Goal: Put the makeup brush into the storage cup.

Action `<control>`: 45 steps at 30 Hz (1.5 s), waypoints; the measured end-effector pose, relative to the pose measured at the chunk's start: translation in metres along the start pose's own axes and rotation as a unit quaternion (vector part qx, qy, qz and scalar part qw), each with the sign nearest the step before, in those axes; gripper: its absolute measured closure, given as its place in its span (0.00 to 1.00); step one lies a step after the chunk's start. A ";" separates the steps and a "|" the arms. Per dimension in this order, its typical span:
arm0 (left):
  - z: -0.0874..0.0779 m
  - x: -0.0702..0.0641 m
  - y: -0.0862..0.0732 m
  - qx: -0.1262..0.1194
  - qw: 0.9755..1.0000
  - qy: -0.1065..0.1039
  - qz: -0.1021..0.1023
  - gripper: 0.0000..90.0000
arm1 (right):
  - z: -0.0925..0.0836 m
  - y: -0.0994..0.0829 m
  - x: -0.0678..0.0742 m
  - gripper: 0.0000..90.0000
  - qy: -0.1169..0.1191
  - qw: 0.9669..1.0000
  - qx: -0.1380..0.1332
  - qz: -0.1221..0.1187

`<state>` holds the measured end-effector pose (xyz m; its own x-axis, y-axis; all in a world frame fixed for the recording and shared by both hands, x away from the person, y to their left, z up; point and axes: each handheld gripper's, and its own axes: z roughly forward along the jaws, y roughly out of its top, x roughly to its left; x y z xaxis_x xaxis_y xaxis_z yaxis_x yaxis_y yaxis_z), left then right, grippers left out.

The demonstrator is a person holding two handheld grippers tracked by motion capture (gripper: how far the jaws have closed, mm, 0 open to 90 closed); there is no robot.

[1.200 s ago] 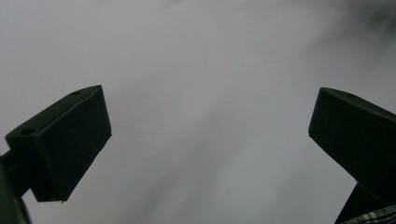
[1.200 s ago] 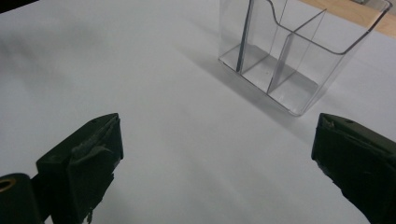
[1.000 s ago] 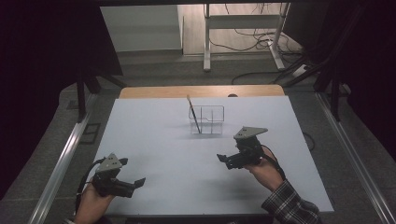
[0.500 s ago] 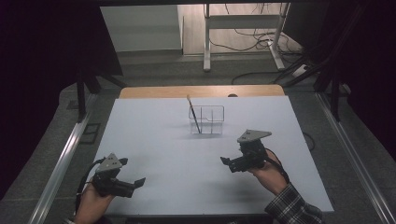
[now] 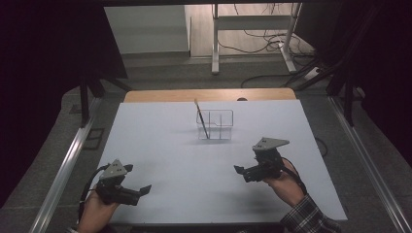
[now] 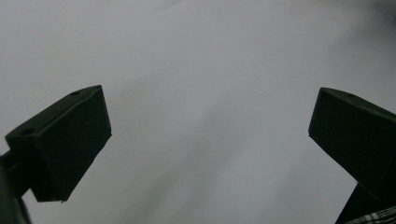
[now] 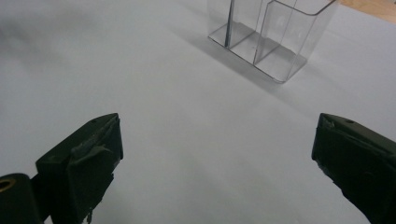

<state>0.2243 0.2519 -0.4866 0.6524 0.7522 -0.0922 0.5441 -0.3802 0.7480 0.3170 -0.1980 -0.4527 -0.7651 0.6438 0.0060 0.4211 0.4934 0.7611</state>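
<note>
A clear plastic organizer (image 5: 219, 125) with compartments stands at the middle back of the white table (image 5: 184, 155). A thin dark stick (image 5: 201, 119) leans in its left compartment. In the right gripper view the organizer (image 7: 280, 42) rises ahead at upper right, with the stick (image 7: 229, 23) in it. My right gripper (image 5: 242, 173) sits at the near right, pointing left, open (image 7: 217, 149) and holding nothing. At the near left corner my left gripper (image 5: 141, 191) rests low over bare table, also open (image 6: 205, 140) and holding nothing.
A wooden strip (image 5: 209, 94) runs along the table's far edge. Metal rails (image 5: 65, 165) flank the table on both sides. Beyond it stand a desk frame (image 5: 252, 29) and cables on the floor.
My right gripper has drawn back toward the near right, away from the organizer. The left gripper has stayed put.
</note>
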 end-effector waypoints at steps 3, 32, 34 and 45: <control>0.000 0.000 0.000 0.000 1.000 0.000 0.000 0.00 | -0.003 -0.003 -0.001 0.02 -0.002 1.000 0.002 0.002; 0.000 0.000 0.000 -0.001 1.000 0.002 0.000 0.00 | -0.026 -0.029 -0.006 0.00 -0.020 0.999 0.015 0.021; 0.000 0.000 0.000 -0.001 1.000 0.001 -0.001 0.00 | -0.027 -0.030 -0.007 0.00 -0.021 0.999 0.015 0.020; 0.000 0.000 0.000 -0.001 1.000 0.001 -0.002 0.00 | -0.038 -0.040 -0.011 0.00 -0.031 0.999 0.022 0.021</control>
<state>0.2247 0.2516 -0.4866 0.6493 0.7548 -0.0934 0.5452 -0.3763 0.7491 0.2900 -0.2467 -0.4582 -0.7154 0.6987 -0.0029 0.4744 0.4887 0.7322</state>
